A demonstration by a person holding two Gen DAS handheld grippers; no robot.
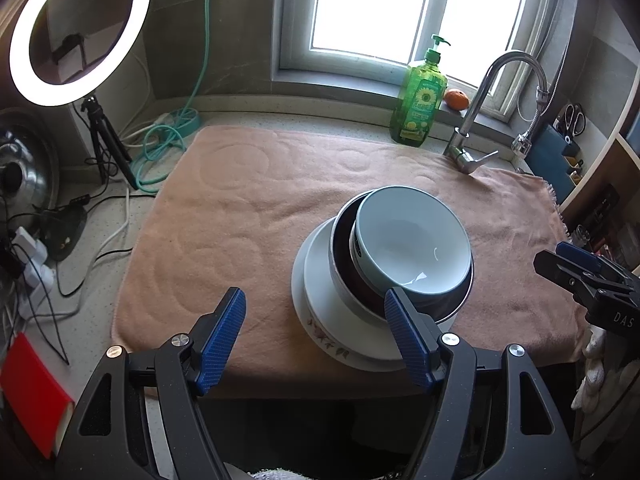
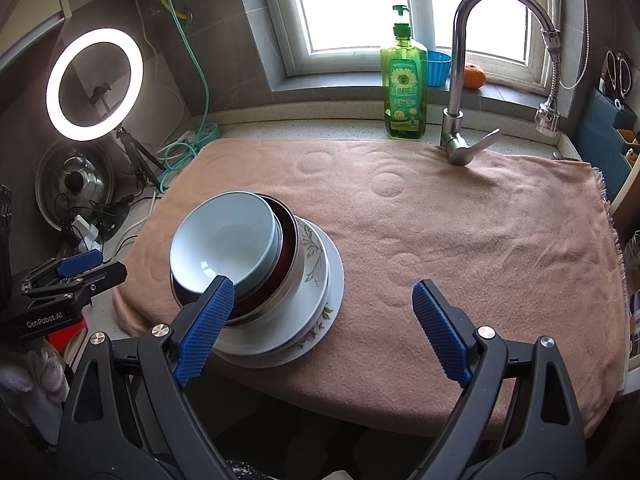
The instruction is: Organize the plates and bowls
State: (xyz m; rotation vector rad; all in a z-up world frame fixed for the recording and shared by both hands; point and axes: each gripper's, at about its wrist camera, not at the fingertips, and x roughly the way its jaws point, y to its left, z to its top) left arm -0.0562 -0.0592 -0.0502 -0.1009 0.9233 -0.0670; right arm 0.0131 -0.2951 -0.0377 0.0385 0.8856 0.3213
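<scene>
One stack of dishes stands on the pink towel (image 1: 240, 208) (image 2: 460, 240). A pale blue bowl (image 1: 412, 240) (image 2: 224, 236) lies on top, tilted, inside a dark bowl with a metal rim (image 1: 340, 256) (image 2: 290, 264). Under them are a flowered white dish (image 1: 324, 308) (image 2: 314, 258) and a white plate (image 1: 298, 292) (image 2: 336, 276). My left gripper (image 1: 314, 304) hangs open in front of the stack, nothing between its fingers. My right gripper (image 2: 322, 294) is open too, to the stack's right, also seen as the right gripper (image 1: 576, 268) in the left wrist view. The left gripper (image 2: 74, 270) shows at the right wrist view's left edge.
A green soap bottle (image 1: 418, 96) (image 2: 404, 88) and a chrome tap (image 1: 480, 108) (image 2: 460, 80) stand at the towel's far edge under the window. A ring light on a tripod (image 1: 76, 28) (image 2: 94, 84), cables and a pot lid (image 2: 74, 184) crowd the left counter. Shelves border the right.
</scene>
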